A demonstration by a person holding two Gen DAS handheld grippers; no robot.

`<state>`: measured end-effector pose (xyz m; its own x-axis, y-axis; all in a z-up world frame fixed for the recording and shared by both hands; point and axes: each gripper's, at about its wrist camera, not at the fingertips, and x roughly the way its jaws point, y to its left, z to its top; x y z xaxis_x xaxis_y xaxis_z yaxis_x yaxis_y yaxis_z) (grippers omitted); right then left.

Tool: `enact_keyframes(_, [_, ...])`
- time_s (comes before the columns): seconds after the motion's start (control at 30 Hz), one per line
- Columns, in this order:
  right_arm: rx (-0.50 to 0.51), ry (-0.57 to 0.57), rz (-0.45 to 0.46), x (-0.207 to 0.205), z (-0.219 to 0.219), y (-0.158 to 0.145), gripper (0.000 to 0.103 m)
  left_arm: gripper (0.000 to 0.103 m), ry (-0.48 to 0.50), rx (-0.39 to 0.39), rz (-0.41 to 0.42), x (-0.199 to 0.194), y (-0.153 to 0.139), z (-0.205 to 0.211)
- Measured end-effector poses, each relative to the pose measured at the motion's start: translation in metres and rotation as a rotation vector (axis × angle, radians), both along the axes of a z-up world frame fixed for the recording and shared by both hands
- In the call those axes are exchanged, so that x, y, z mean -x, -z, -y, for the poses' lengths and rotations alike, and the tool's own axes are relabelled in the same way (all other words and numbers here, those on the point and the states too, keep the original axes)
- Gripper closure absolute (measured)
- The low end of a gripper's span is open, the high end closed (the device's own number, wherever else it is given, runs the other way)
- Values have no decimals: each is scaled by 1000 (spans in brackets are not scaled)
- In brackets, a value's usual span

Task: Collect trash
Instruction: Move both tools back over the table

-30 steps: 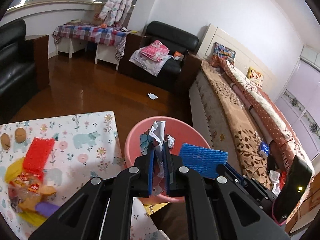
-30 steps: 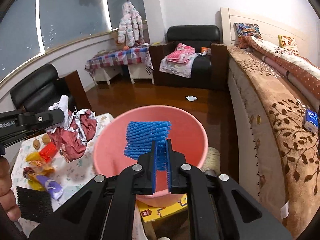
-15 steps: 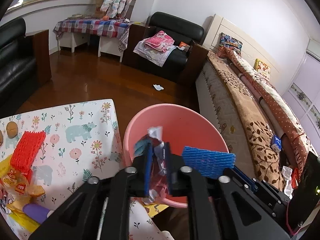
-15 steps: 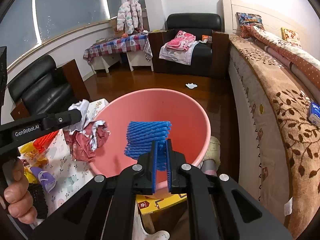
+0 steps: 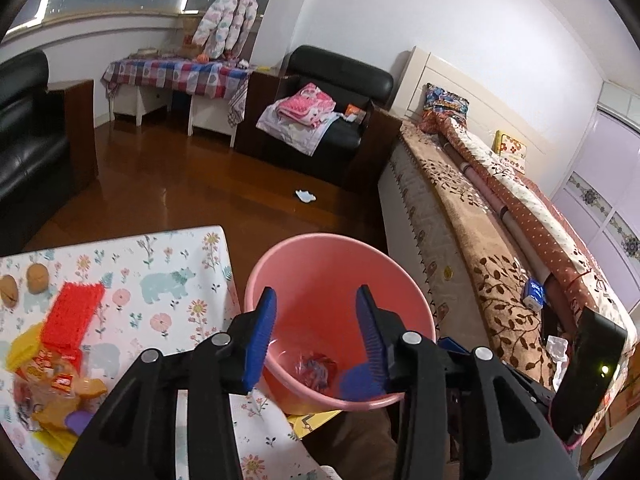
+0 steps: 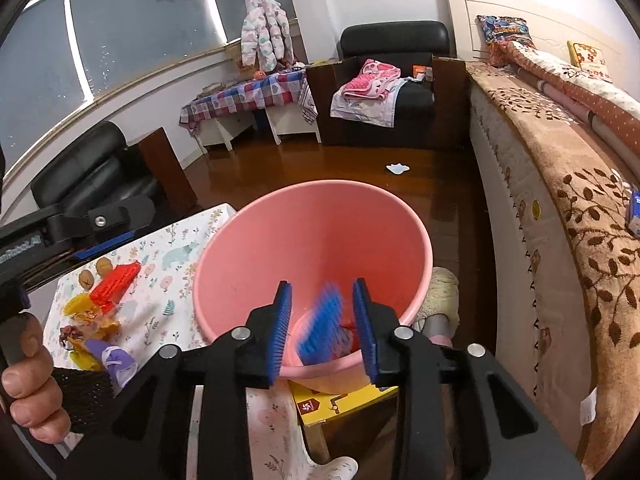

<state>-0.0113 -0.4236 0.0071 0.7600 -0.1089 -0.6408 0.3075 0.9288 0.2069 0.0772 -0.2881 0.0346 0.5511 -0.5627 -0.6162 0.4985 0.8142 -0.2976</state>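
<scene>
Pink round plastic bucket (image 6: 316, 240) beneath both grippers' parted jaws.
Jaws just opened; blue foam netting (image 6: 322, 326) and crumpled wrapper (image 5: 316, 364) released inside.

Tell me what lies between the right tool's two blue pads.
In the right wrist view, the blue foam net, motion-blurred, loose between the just-opened pads of the right tool, with the pink bin below it.
</scene>
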Motion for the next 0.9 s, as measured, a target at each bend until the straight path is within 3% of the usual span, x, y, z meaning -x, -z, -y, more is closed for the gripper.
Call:
enact_keyframes(0.23, [1, -76, 79, 14, -23, -17, 70, 55, -16, -11, 103, 23, -34, -40])
enact_keyframes(0.47, [-36, -319, 102, 21, -76, -20, 70, 54, -129, -46, 180, 48, -53, -126])
enact_keyframes(0.67, [-98, -528, 60, 23, -126, -7, 70, 54, -240, -83, 160, 64, -41, -197])
enact_keyframes(0.9, [-140, -759, 20, 33, -172, 2, 70, 54, -326, -117, 104, 80, -15, -247])
